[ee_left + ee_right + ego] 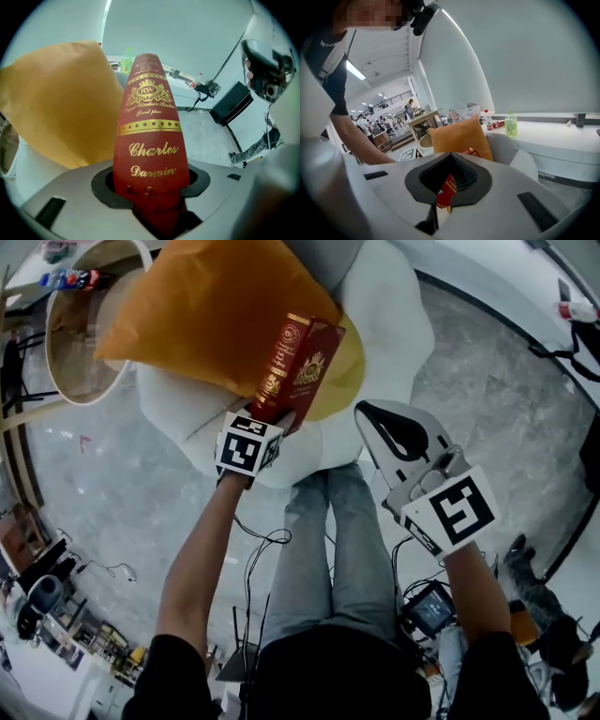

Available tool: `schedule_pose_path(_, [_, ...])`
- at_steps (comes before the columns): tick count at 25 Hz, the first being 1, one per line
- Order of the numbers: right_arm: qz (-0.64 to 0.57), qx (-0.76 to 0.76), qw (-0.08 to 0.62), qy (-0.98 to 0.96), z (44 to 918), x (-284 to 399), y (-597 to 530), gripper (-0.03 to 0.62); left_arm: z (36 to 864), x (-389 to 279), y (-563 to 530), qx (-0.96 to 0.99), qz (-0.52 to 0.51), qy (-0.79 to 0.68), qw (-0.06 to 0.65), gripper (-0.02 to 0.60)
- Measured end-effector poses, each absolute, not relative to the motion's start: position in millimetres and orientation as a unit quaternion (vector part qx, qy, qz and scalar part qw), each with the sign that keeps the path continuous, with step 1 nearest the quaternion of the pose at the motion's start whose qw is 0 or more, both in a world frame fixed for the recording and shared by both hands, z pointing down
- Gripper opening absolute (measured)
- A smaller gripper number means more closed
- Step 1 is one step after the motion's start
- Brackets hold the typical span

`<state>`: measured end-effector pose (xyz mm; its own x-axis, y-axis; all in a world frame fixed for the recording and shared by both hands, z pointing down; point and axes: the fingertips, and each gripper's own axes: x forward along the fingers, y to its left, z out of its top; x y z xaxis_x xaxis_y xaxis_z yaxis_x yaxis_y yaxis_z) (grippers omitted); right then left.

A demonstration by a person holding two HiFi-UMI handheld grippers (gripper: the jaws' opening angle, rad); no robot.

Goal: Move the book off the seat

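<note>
My left claw [277, 414] is clamped on the red book's [298, 360] lower end, above the seat's [398, 324] front edge, against the orange cushion [202, 306]; my right claw [367, 412] is closed together, empty.

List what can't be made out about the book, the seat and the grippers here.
- Book: lowest gilt line on the spine, left gripper view, dim and blurred where the left gripper clamps it.
- Seat: most of its sitting surface, head view, covered by the orange cushion and the book.
- Book again, right gripper view: only a red sliver shows through the right gripper.
</note>
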<state>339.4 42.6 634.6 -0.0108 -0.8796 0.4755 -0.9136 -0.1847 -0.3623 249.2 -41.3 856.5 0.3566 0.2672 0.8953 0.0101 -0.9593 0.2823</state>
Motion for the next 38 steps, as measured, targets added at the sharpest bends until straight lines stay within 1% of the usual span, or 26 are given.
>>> schedule_pose_path(8, [0.267, 0.71, 0.047, -0.65, 552.4, 331.2, 31.1, 0.012, 778.9, 226.0, -67.7, 0.837, 0.536, 0.052, 0.096, 0.245])
schedule_pose_path(14, [0.251, 0.707, 0.045, -0.66, 519.6, 321.9, 40.1, 0.012, 723.1, 219.3, -69.8, 0.862, 0.494, 0.015, 0.113, 0.245])
schedule_pose_path(18, [0.234, 0.704, 0.052, -0.668, 494.3, 310.7, 40.8, 0.012, 671.3, 209.3, -71.6, 0.881, 0.458, -0.006, 0.121, 0.245])
schedule_pose_path(22, [0.215, 0.696, 0.049, -0.683, 464.1, 300.1, 35.1, 0.012, 610.9, 186.9, -74.4, 0.898, 0.417, -0.047, 0.134, 0.245])
schedule_pose_path(27, [0.171, 0.678, 0.041, -0.714, 416.1, 285.2, 14.1, 0.012, 527.5, 157.7, -77.7, 0.922, 0.341, -0.095, 0.156, 0.245])
schedule_pose_path(33, [0.137, 0.627, 0.034, -0.766, 364.9, 236.3, -13.3, 0.012, 442.0, 96.4, -81.4, 0.931, 0.257, -0.191, 0.172, 0.245])
schedule_pose_path(38, [0.12, 0.582, 0.02, -0.804, 335.0, 211.7, -40.0, 0.012, 404.7, 61.1, -89.0, 0.924, 0.203, -0.268, 0.185, 0.245])
